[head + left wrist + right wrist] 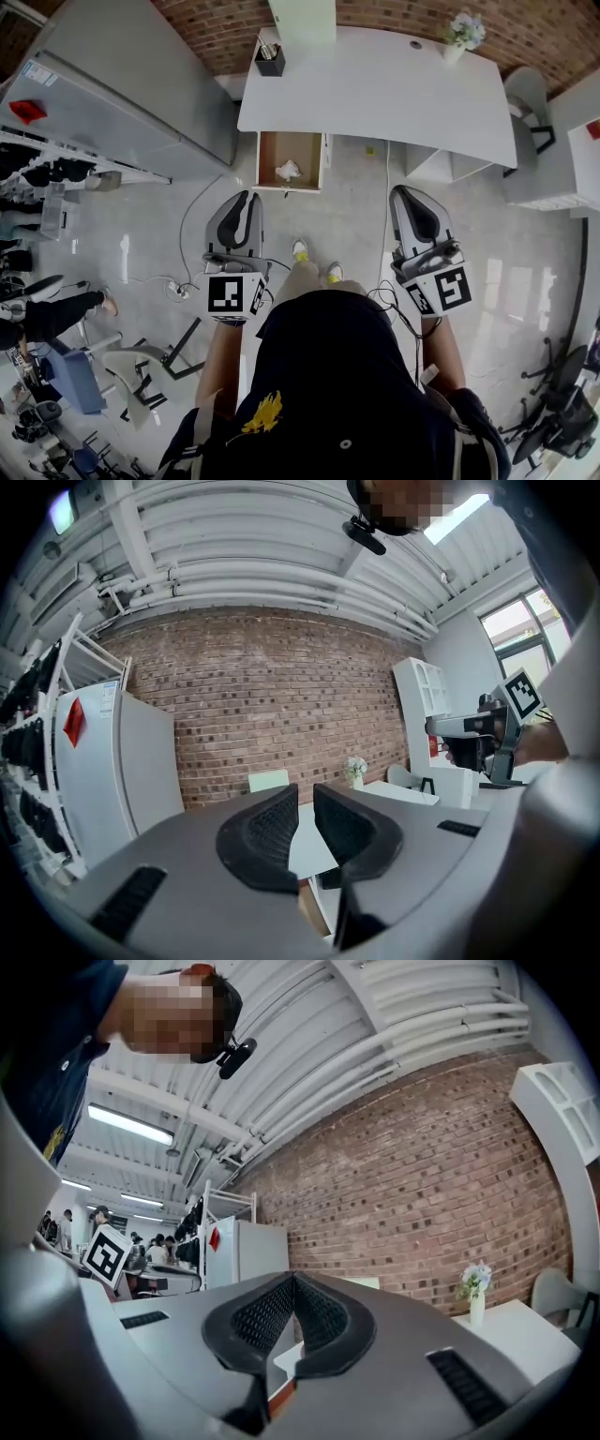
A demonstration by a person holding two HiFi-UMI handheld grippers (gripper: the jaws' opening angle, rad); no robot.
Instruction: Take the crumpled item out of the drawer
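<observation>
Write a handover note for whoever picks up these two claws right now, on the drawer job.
Left claw: shut, empty, held level in front of the body.
Right claw: shut, empty, also level.
Things: the drawer stands pulled out from under the white desk. The crumpled paper lies inside it, toward the near end.
Done: drawer is open; neither claw has reached it.
Left: step closer, open one claw, grip the paper, lift it out.

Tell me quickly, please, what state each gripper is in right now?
Left gripper: closed, holding nothing.
Right gripper: closed, holding nothing.
</observation>
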